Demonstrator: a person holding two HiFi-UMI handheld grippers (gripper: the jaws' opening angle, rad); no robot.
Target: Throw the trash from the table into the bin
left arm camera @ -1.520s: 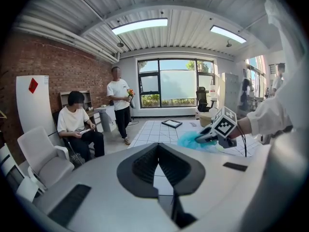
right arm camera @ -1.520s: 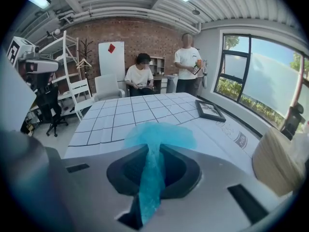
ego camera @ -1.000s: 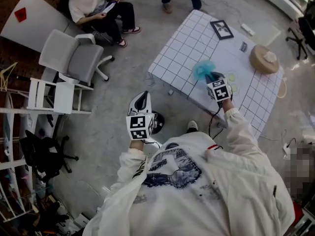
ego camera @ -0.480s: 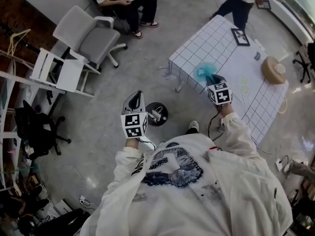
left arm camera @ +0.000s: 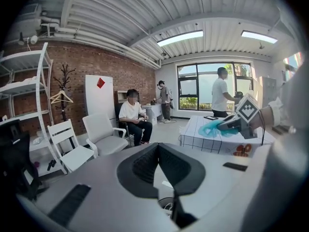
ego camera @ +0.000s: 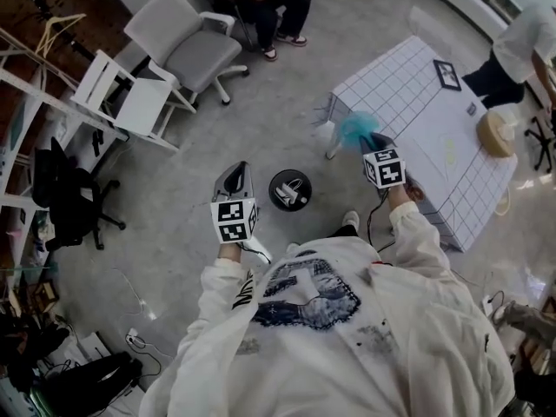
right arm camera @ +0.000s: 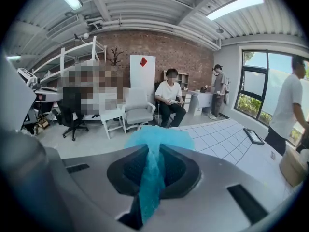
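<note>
Left gripper (ego camera: pixel 236 174): jaws pressed together, nothing in them, held out over the floor just beside the bin. Right gripper (ego camera: pixel 372 144): clenched on the blue trash (ego camera: pixel 354 127), which sticks out past the jaws as a crumpled tuft; it hangs by the table's near corner, not yet over the bin. Bin (ego camera: pixel 276 183): on the floor between your two grippers, nearer the left, pale scraps already inside. Table (ego camera: pixel 408 94) beyond, a frame (ego camera: pixel 447 74) on it. Step, as I judge it: the carry, midway. Next, bring your right gripper over the bin's mouth, then part the jaws; the trash looks light, so release low and centred.
</note>
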